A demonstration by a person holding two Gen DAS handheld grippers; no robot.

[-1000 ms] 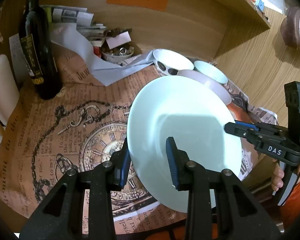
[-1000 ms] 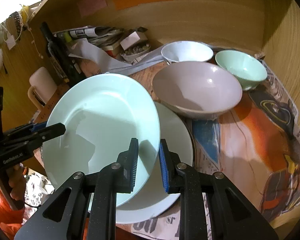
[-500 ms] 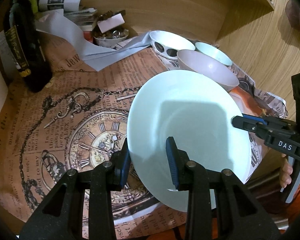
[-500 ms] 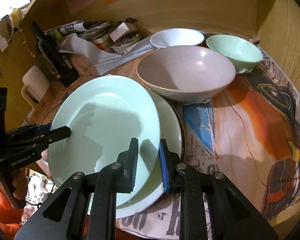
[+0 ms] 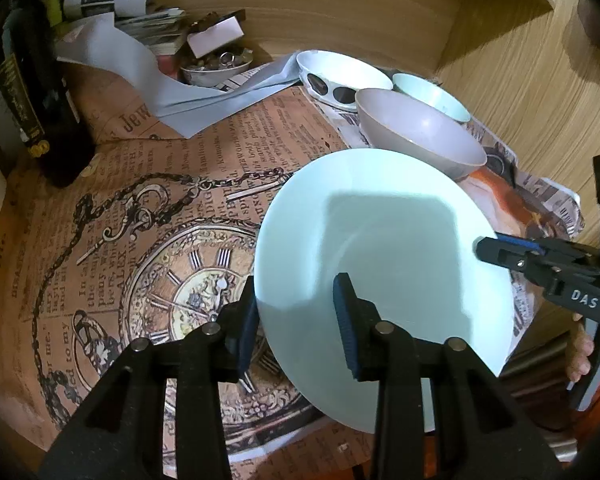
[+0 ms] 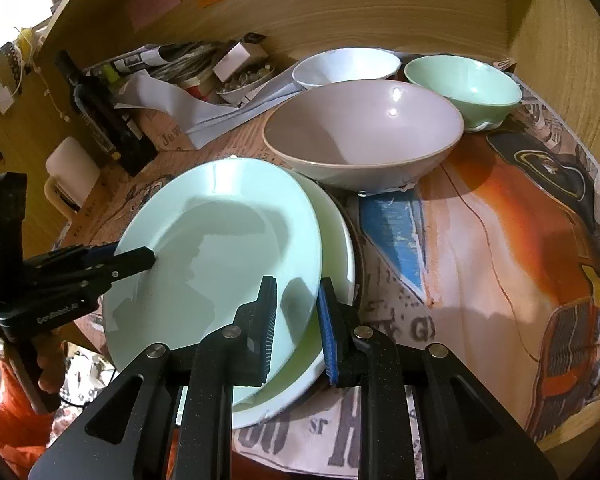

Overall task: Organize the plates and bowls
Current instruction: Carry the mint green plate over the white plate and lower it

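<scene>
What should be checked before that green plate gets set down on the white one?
1. Right fingers clamped on the green plate at its near rim: ok.
2. Left fingers firm on the opposite rim: not ok, they are opening, with the rim between them.
3. White plate lying beneath: ok.
4. Green plate level and centred over it: not ok, tilted and offset towards the left fingers.
5. Clearance from the grey bowl: cannot tell, the rims look close.

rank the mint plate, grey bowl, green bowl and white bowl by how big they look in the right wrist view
1. mint plate, though it is nearest the camera
2. grey bowl
3. green bowl and white bowl: alike, unranked
</scene>
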